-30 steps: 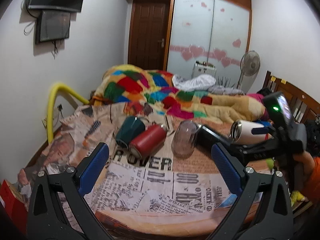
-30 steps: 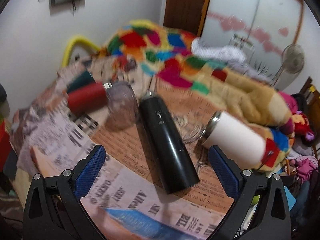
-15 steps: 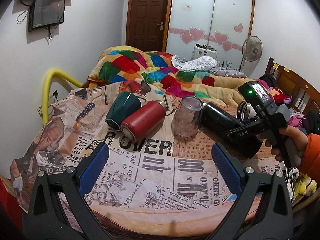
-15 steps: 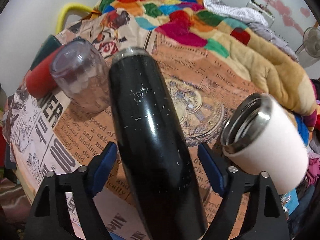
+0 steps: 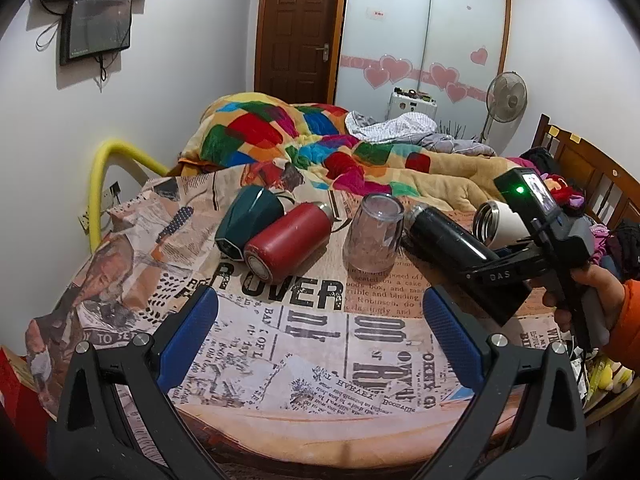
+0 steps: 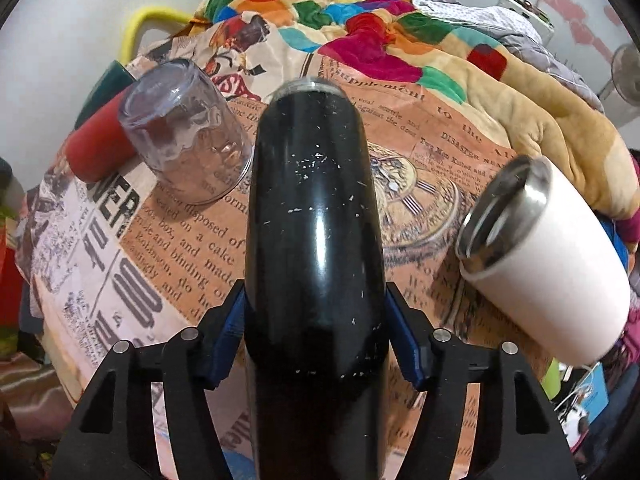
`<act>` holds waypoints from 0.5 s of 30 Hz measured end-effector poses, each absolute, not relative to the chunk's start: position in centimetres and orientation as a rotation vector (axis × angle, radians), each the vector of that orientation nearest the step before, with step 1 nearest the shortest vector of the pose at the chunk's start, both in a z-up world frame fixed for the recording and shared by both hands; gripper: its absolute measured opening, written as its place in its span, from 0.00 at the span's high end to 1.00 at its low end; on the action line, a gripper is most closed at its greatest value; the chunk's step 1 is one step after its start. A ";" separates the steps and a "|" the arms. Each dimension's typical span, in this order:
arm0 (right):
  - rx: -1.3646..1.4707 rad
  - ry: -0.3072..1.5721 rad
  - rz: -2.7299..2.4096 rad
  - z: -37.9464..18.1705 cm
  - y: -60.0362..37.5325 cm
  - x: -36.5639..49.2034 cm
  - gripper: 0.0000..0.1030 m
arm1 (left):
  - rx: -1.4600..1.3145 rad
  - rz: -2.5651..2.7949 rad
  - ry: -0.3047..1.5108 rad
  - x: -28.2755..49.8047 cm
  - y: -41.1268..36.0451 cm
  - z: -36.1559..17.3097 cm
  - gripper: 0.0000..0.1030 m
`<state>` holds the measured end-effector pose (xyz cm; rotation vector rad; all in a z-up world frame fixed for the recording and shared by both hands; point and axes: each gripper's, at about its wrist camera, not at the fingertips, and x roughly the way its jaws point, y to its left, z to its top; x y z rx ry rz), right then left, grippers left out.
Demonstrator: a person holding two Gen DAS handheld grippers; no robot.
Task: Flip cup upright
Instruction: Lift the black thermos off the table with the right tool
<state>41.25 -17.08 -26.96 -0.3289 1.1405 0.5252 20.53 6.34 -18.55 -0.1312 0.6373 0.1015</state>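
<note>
A long black cup [image 6: 316, 240] lies on its side on the newspaper-print cloth [image 5: 304, 344], its mouth pointing away. My right gripper [image 6: 316, 336] is shut on the black cup, one blue pad [image 6: 404, 340] pressed on each side near its base. It also shows in the left wrist view [image 5: 448, 240], with the right gripper [image 5: 504, 276] over it. My left gripper [image 5: 320, 336] is open and empty, held above the cloth's near edge.
A clear glass [image 5: 374, 234] stands upside down beside the black cup. A red bottle [image 5: 286, 240] and a green cup [image 5: 248, 226] lie on their sides at the left. A white steel-rimmed tumbler [image 6: 548, 256] lies at the right. A patchwork blanket [image 5: 312, 140] is heaped behind.
My right gripper came down over the black cup and its jaws closed from wide open onto its sides. The left gripper stayed open and shifted only slightly.
</note>
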 end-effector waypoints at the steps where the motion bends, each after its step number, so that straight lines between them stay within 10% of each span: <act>1: -0.321 1.133 0.522 -26.6 -17.2 41.0 0.40 | -0.129 0.102 0.633 20.3 6.3 -18.3 0.00; 15: -0.294 0.891 0.570 -17.6 -17.6 35.2 0.40 | -0.122 0.112 0.569 17.9 5.7 -15.0 0.00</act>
